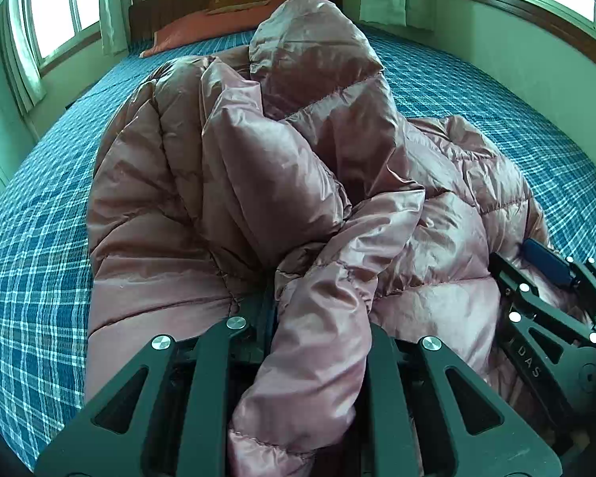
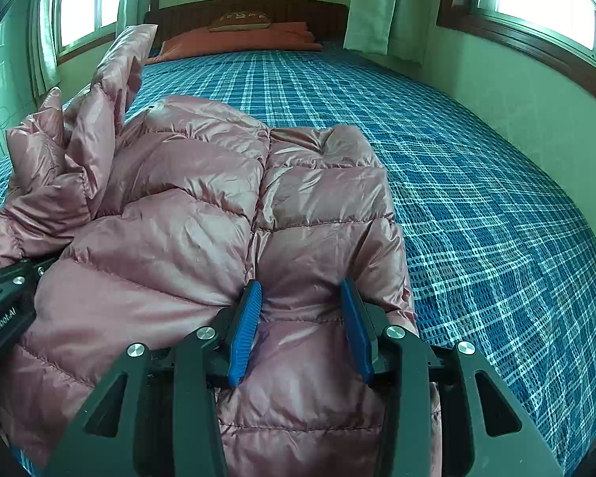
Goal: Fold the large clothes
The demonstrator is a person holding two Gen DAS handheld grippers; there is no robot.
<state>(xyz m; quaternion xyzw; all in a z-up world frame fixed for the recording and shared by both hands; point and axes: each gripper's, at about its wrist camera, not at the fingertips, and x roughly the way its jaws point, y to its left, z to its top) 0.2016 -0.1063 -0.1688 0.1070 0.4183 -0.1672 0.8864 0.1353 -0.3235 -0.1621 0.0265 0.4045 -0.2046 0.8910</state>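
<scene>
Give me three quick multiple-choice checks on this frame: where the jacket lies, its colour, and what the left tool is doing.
1. The puffer jacket lies on: A the floor; B the plaid bed; C a chair.
2. The jacket is: A pink; B black; C yellow.
3. The left tool is: A wide open over bare sheet; B out of view; C shut on jacket fabric.

Answers: 1 B, blue plaid bedding surrounds it. 2 A, shiny pink quilting in both views. 3 C, a fold of fabric is bunched between its arms.
</scene>
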